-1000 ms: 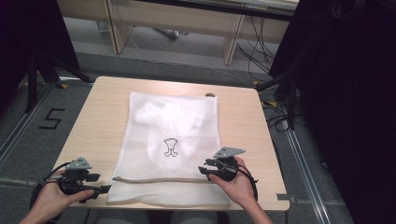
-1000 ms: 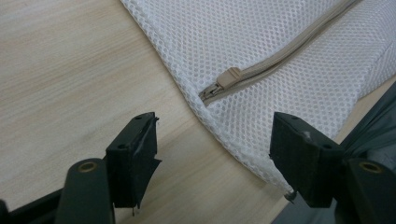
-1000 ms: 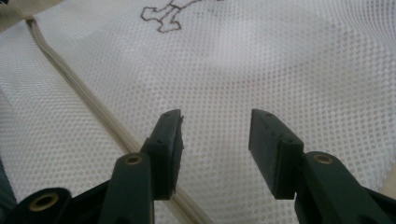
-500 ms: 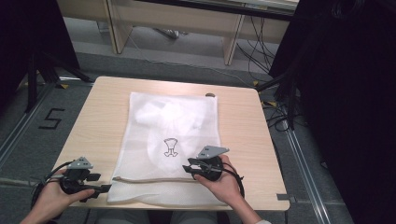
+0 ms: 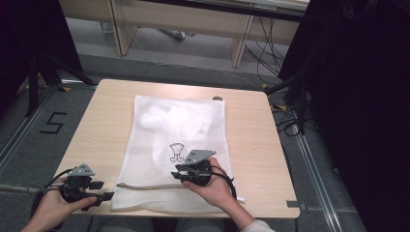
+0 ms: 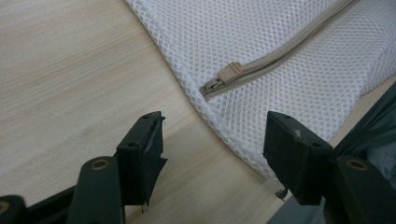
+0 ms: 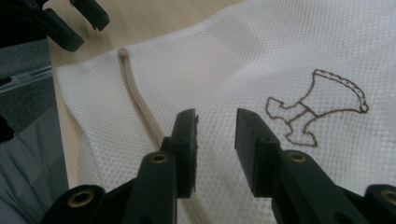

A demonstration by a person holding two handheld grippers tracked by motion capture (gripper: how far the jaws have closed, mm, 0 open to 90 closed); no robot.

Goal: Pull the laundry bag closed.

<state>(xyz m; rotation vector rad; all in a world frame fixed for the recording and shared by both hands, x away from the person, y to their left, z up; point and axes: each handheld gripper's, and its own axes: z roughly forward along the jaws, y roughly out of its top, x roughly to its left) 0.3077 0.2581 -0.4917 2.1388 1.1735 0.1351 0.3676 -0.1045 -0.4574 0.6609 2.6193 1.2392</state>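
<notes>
- The right gripper (image 5: pixel 180 175) has its two black jaws a little apart with a narrow gap between them. They have just been closing, and nothing is pinched between them yet.
- In the right gripper view those jaws hover just over the white mesh bag (image 7: pixel 261 60), with the beige zipper (image 7: pixel 140 100) running under the left jaw.
- The left gripper (image 5: pixel 104 195) has its jaws wide apart. They have just eased in very slightly, and only bare wood and the bag's corner lie between them.
- In the left gripper view the zipper pull (image 6: pixel 229 72) lies just beyond the jaws, at the near-left end of the zipper, untouched.
- A person's right hand (image 5: pixel 212 186) holds the right gripper over the near middle of the bag. The left hand (image 5: pixel 51 210) holds the left gripper at the table's near-left corner, just beside the bag's corner.
- The mesh bag lies flat in the middle of the wooden table (image 5: pixel 96 125), reaching from the far edge to the near edge. Its zipper runs left to right along the near end.
- A small brown outline drawing (image 5: pixel 175 151) is printed on the bag, just to the far side of the right gripper.
- Something pale and bunched up (image 5: pixel 174 121) shows through the mesh in the far half of the bag; I cannot tell what it is.
- Grey floor surrounds the table, with a number five (image 5: pixel 54 123) marked on it to the left.
</notes>
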